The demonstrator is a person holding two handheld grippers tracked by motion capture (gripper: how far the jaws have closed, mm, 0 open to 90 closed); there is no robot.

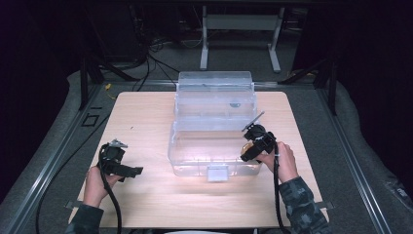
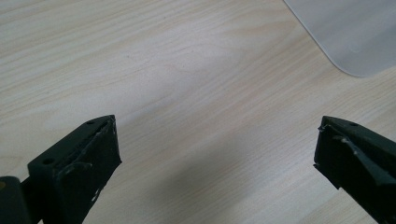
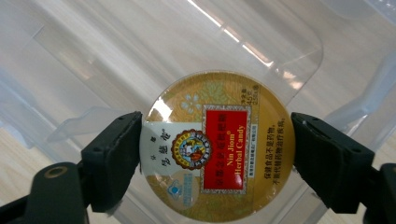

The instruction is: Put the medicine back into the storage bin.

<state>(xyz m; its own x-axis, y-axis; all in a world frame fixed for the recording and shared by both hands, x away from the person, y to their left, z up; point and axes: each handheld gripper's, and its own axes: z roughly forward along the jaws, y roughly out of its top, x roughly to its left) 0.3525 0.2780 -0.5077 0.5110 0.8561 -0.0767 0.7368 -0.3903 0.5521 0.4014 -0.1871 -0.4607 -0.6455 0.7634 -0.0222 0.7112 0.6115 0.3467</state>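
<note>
- meanwhile, your right gripper [image 3: 215,149] held a round yellow candy tin [image 3: 217,147] between its jaws, both pads against the rim, over the front right corner of the clear plastic box [image 1: 195,156], whose lid stood open.
- your left gripper [image 2: 217,144] hung with its jaws wide apart and empty over the bare wooden table [image 2: 187,93], left of the box.

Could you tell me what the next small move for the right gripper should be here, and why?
Probably lower the candy tin a little further into the clear box before letting go. The right gripper has it between its jaws over the box's open front compartment, and the left gripper waits open over the table.
</note>
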